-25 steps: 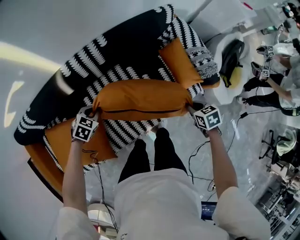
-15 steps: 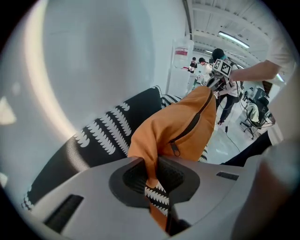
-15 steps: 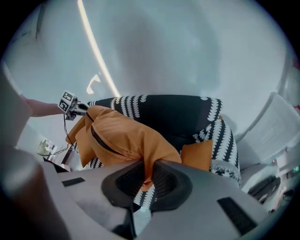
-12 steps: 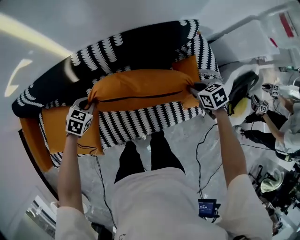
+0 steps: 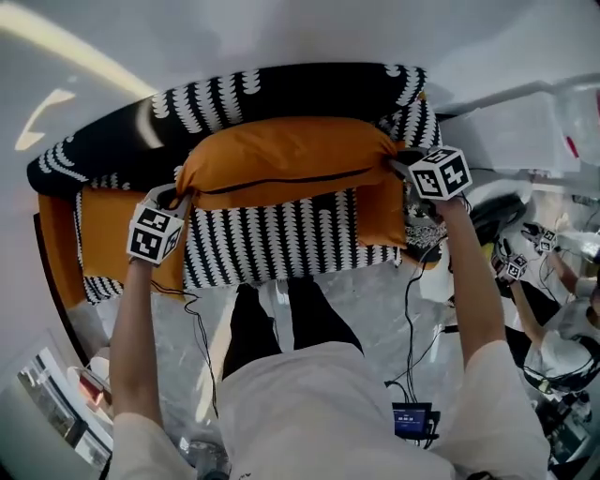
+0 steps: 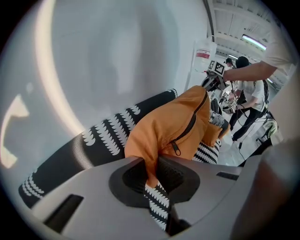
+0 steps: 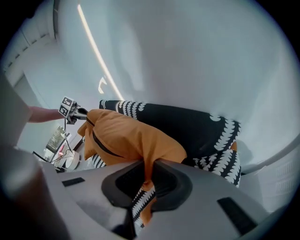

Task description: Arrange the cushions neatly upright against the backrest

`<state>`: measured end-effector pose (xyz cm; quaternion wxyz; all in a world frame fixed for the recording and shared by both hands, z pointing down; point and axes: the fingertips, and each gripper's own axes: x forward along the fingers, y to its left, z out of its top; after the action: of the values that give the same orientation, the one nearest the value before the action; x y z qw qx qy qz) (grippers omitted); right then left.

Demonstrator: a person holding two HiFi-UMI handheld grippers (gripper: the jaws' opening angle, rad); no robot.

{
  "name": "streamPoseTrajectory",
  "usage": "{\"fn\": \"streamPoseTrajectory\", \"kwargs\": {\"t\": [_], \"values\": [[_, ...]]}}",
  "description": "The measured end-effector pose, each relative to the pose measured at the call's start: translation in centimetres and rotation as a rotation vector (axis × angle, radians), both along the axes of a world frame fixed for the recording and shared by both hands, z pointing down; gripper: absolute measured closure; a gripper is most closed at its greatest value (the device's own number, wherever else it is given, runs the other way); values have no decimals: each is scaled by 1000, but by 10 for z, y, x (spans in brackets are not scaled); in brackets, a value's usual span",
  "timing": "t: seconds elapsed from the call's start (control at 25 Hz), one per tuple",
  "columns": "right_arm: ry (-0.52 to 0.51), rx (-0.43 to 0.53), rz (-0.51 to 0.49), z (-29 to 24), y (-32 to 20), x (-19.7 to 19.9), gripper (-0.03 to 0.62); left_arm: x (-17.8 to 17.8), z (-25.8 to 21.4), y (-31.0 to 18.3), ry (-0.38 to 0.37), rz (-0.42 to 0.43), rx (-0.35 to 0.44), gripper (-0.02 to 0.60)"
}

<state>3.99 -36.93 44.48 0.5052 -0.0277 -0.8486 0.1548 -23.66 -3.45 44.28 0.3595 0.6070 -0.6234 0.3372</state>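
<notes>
Head view: orange cushion (corners in both jaws) over patterned sofa.

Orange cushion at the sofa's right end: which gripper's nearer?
Right. The right gripper is beside the orange fabric end cushion; the left gripper is across the patterned sofa. Both grip the long orange cushion.

Bright, even indoor light filled all three views, a long glare streak curved across the pale wall, heavy fisheye bending warped the edges into black corners in both gripper views, and the far background looked soft.
</notes>
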Motion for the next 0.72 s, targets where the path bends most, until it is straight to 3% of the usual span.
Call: {"fn": "streamPoseTrajectory", "kwargs": {"t": [0.36, 0.56, 0.72], "values": [[106, -187, -104, 3, 6, -7, 549, -2, -4, 11, 179, 68, -65, 532], [154, -213, -85, 46, -17, -25, 549, -14, 37, -6, 190, 58, -119, 532], [86, -225, -33, 54, -44, -55, 548, -45, 50, -31, 177, -31, -66, 529]]}}
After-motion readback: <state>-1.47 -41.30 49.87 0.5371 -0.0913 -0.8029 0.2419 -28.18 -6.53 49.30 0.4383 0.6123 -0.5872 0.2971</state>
